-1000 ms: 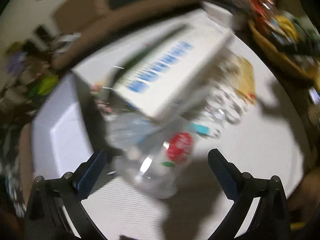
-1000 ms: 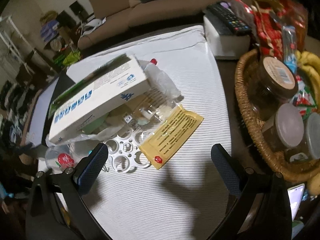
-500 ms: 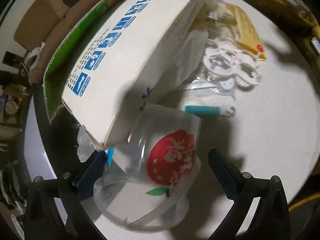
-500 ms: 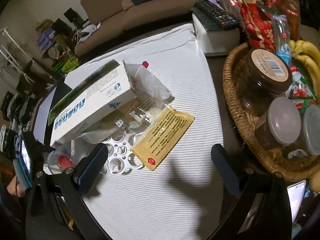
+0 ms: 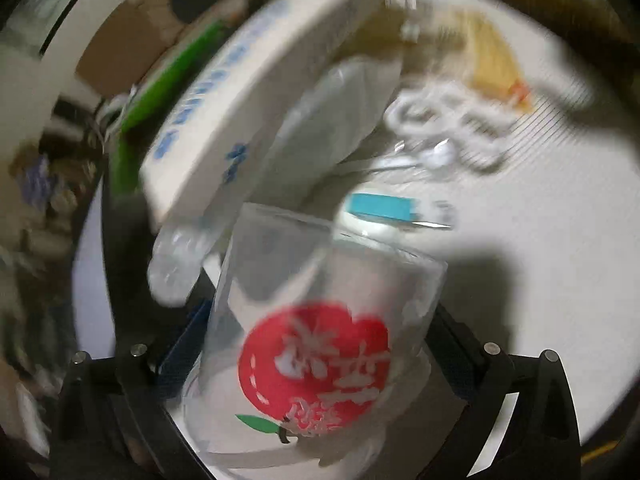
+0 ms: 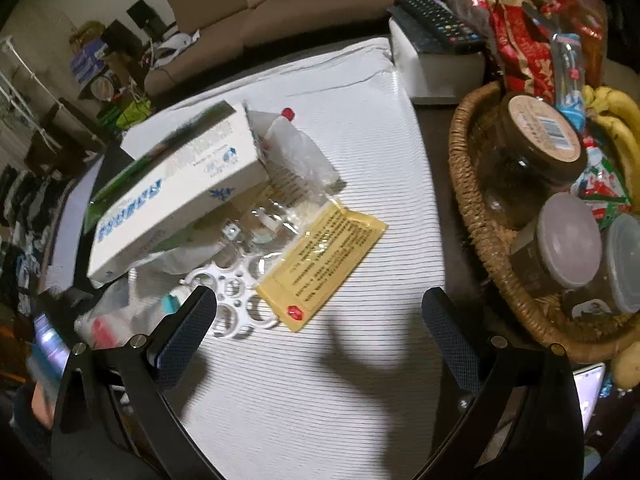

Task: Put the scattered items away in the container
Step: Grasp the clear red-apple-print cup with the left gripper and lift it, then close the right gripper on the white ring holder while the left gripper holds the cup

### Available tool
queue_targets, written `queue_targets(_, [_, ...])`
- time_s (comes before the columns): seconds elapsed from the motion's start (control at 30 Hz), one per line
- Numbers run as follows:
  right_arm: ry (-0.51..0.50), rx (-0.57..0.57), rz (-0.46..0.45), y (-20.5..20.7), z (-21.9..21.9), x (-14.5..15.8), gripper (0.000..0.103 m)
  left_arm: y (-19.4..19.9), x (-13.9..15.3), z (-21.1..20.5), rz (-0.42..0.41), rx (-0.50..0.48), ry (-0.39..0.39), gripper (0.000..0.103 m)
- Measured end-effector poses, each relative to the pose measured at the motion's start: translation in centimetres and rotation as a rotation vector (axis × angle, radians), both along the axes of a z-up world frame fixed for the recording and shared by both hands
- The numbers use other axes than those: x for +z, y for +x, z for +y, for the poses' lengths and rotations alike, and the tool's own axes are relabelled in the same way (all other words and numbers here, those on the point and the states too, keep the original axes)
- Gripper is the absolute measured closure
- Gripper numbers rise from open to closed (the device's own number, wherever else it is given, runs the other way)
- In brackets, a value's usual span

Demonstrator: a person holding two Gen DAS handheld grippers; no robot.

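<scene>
In the blurred left wrist view, a clear plastic cup with a red apple print (image 5: pixel 320 344) fills the space between my left gripper's (image 5: pixel 320 344) wide-spread fingers; whether they touch it I cannot tell. Behind it lie a white box with blue print (image 5: pixel 248 96), a teal-capped tube (image 5: pixel 384 208) and a white ring holder (image 5: pixel 448 128). In the right wrist view my right gripper (image 6: pixel 320 320) is open and empty above the white striped cloth (image 6: pixel 360 380), near the white box (image 6: pixel 172 196), yellow sachet (image 6: pixel 324 252), ring holder (image 6: pixel 236 300) and cup (image 6: pixel 100 324).
A wicker basket (image 6: pixel 472 208) with jars, bananas and snack packs stands at the right. A white box with remote controls (image 6: pixel 436 52) sits at the back right. A sofa (image 6: pixel 280 4) lies behind the table. A phone (image 6: pixel 588 392) lies at the lower right.
My left gripper has moved closer to the apple-print cup, which now sits deep between its fingers. My right gripper has drifted slightly; the items on the cloth have not moved.
</scene>
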State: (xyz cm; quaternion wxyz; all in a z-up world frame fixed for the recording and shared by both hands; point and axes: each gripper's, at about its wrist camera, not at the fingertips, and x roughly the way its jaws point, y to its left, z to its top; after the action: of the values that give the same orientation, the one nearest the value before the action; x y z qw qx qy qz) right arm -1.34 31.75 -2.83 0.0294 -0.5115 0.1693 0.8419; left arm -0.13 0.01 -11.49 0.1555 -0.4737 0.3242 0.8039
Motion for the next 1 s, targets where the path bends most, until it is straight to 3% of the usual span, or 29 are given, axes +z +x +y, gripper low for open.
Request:
queue_targets(0.1, [-0.008, -0.015, 0.010, 0.0, 0.2, 0.1, 0.000, 2.0, 5.7, -2.5, 0.024, 0.133, 0.207, 0.003])
queue_targets(0.2, [-0.033, -0.014, 0.013, -0.3, -0.1, 0.1, 0.000, 1.8, 12.1, -4.4, 0.047, 0.261, 0.494, 0.003])
queue_targets(0.27, [-0.035, 0.005, 0.007, -0.6, -0.9, 0.0, 0.000, 1.1, 15.4, -6.2, 0.112, 0.338, 0.657, 0.003])
queue_targets(0.33, [-0.051, 0.040, -0.004, -1.0, -2.2, -0.4, 0.000, -0.3, 18.0, -8.2, 0.243, 0.430, 0.741, 0.003])
queue_targets(0.4, [-0.108, 0.100, -0.021, -1.4, -4.1, -1.0, 0.000, -1.5, 19.3, -9.4, 0.370, 0.527, 0.766, 0.003])
queue_targets(0.47, [-0.164, 0.138, -0.049, -1.9, -5.9, -1.9, 0.000, -2.5, 18.8, -9.2, 0.455, 0.592, 0.784, 0.003])
queue_targets(0.57, [-0.273, 0.139, -0.131, -2.7, -8.0, -4.6, 0.003, -2.7, 15.7, -8.8, 0.453, 0.607, 0.808, 0.003])
queue_targets(0.6, [-0.307, 0.127, -0.164, -3.0, -8.3, -5.7, 0.008, -3.0, 14.7, -8.9, 0.460, 0.609, 0.805, 0.003])
queue_targets(0.63, [-0.318, 0.097, -0.182, -3.0, -8.4, -6.5, 0.026, -3.3, 13.4, -9.1, 0.465, 0.621, 0.793, 0.003])
queue_targets(0.7, [-0.277, 0.035, -0.189, -2.8, -8.5, -7.1, 0.042, -3.7, 11.8, -9.3, 0.415, 0.655, 0.780, 0.003])
queue_targets(0.8, [-0.195, 0.080, -0.194, -3.2, -9.7, -7.3, 0.041, -3.2, 11.2, -9.9, 0.353, 0.655, 0.878, 0.003])
queue_targets(0.9, [-0.185, 0.155, -0.211, -4.5, -10.9, -8.3, 0.048, -3.0, 11.4, -9.0, 0.352, 0.592, 0.844, 0.003])
queue_targets(1.0, [-0.125, 0.181, -0.243, -5.9, -11.7, -9.4, 0.063, -2.1, 11.1, -9.3, 0.356, 0.560, 0.822, 0.003])
